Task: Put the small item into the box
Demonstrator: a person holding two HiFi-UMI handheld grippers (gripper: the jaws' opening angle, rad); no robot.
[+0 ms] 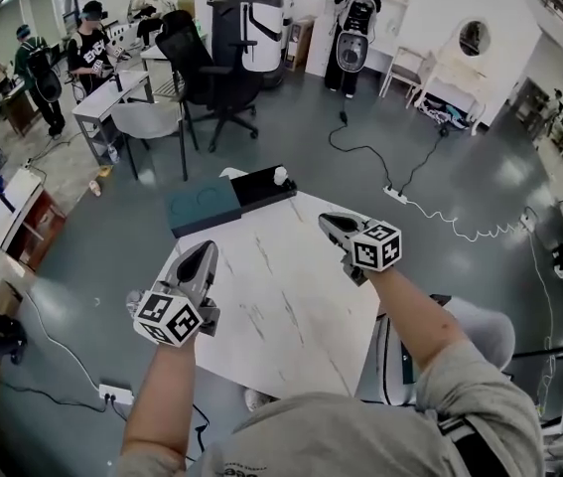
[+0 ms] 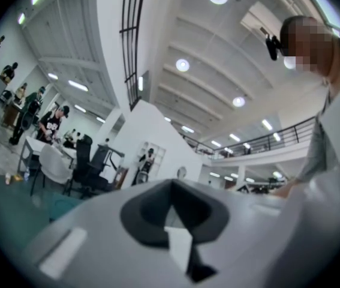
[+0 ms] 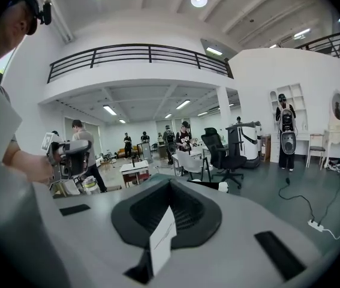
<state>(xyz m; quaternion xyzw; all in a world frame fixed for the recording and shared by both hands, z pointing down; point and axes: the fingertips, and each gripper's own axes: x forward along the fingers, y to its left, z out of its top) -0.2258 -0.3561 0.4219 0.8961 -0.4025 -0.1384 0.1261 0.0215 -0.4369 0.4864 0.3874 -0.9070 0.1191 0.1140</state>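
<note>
The small white item [image 1: 281,176] sits at the far end of the surface [image 1: 271,311], on the right-hand corner of a black tray [image 1: 259,189]. From here I cannot tell whether it rests on top of the tray or in a recess. Touching the tray's left side is a teal box [image 1: 205,207] with ring shapes on its top. It looks like the place the item is meant to go, though it could equally be a lid. The two pieces lie side by side at the far edge, so the item would only need a short carry.

The person holds both tools back over the near half of the surface, well apart from the item. The right tongs [image 1: 329,223] are pinched fully together with nothing in them. In the right gripper view the jaws meet at a point [image 3: 168,186], and the item is a small pale shape [image 3: 222,186] in the distance beyond them. The left tongs [image 1: 205,250] are also closed and empty. They are tipped so far upward that their own camera sees mostly ceiling and balcony past the joined jaws [image 2: 171,186].

Since neither tool is aimed at the item, I judge this a resting pose and the reach not yet begun. Whichever tongs go in must open first, and the right pair is nearer.
</note>
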